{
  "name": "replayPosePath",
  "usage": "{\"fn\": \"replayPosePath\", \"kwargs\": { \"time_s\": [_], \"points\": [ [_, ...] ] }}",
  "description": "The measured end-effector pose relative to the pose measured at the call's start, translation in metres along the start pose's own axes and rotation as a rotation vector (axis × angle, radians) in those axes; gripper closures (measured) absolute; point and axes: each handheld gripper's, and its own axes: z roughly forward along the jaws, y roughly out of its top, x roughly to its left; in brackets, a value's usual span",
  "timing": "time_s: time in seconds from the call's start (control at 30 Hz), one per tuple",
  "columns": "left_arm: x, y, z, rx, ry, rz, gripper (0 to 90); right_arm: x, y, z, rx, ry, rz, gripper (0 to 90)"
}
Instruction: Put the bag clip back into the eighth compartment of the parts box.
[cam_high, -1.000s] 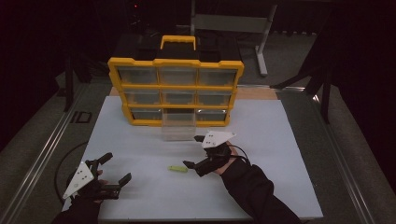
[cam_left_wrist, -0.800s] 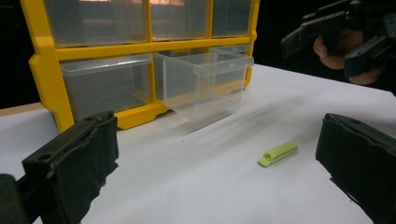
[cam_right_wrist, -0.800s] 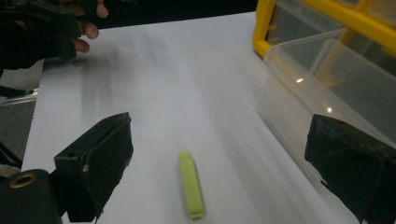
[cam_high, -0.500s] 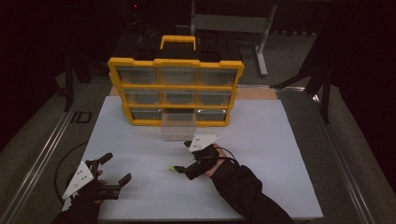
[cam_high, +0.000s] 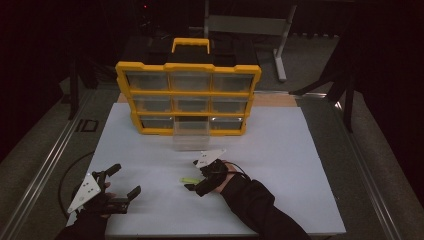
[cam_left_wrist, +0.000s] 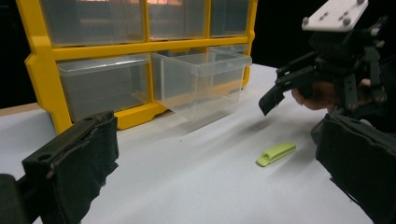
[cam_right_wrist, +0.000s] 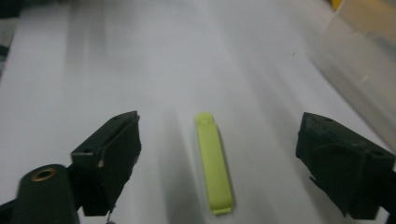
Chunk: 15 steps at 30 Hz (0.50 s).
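clip: small yellow-green clip (cam_right_wrist: 213, 163) flat on white tabletop (cam_high: 280, 165), long axis runs along right gripper's line of sight, lying betw. its jaws, untouched
right gripper (cam_high: 194, 182): jaws wide, empty, just over clip
left gripper (cam_high: 125, 181): jaws wide, empty, well apart to the left
organizer (cam_high: 187, 95): yellow, clear drawers; bottom-mid drawer (cam_left_wrist: 201, 79) pulled out, looks empty
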Motion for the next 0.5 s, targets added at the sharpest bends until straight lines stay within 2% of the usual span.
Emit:
{"fn": "replayPosePath", "kwargs": {
  "time_s": [0.17, 0.5],
  "points": [
    [0.000, 0.000, 0.000, 0.002, -0.001, -0.002, 0.0, -0.001, -0.005, 0.008, 0.034, 0.012, -0.015, 22.9],
    [0.000, -0.001, 0.001, 0.003, -0.003, -0.005, 0.0, -0.003, -0.008, 0.015, 0.070, 0.026, -0.036, 48.6]
  ]
}}
